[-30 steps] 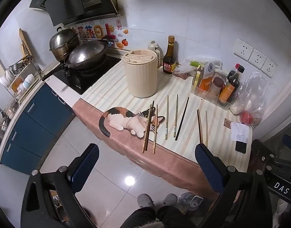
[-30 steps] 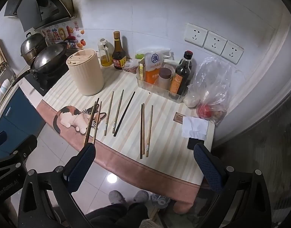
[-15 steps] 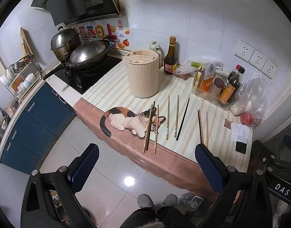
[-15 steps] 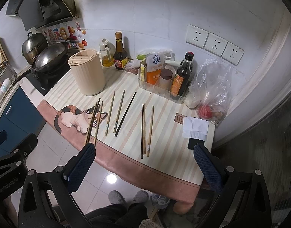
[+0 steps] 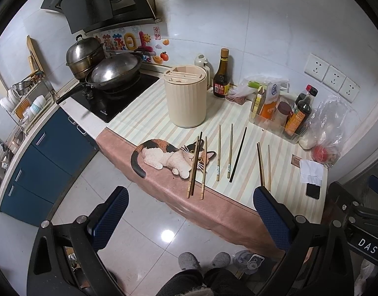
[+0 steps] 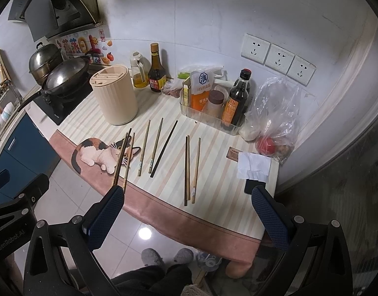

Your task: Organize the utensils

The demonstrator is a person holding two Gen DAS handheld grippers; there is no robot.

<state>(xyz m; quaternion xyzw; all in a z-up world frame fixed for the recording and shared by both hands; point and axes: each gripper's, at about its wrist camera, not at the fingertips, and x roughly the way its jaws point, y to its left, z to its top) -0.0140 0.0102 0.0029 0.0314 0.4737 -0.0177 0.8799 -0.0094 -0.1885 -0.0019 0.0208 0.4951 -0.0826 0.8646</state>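
A: Left view first. The left gripper has its blue-padded fingers spread wide with nothing between them, hanging over the tiled floor, short of the counter's front edge.

B: Changed since a second ago?

A: Slightly. The counter sits a little lower and closer in the frame than before; the chopsticks lie as they did. Ahead of the gap: a trio of chopsticks across the cat print, then two pale ones and a black chopstick further right. Another pair runs down to the right finger's tip. The beige utensil holder stands well beyond, upright, with open striped cloth around it.

B: And the right view?

A: The right gripper is likewise spread and empty, over the floor just before the pink hem. The table has drawn nearer here too. A group of three chopsticks lies straight ahead between the fingers, near ends close to the edge. The trio on the cat ends just beyond the left finger. A phone and white paper lie just beyond the right finger; the holder is far ahead-left, the condiment tray ahead-right.
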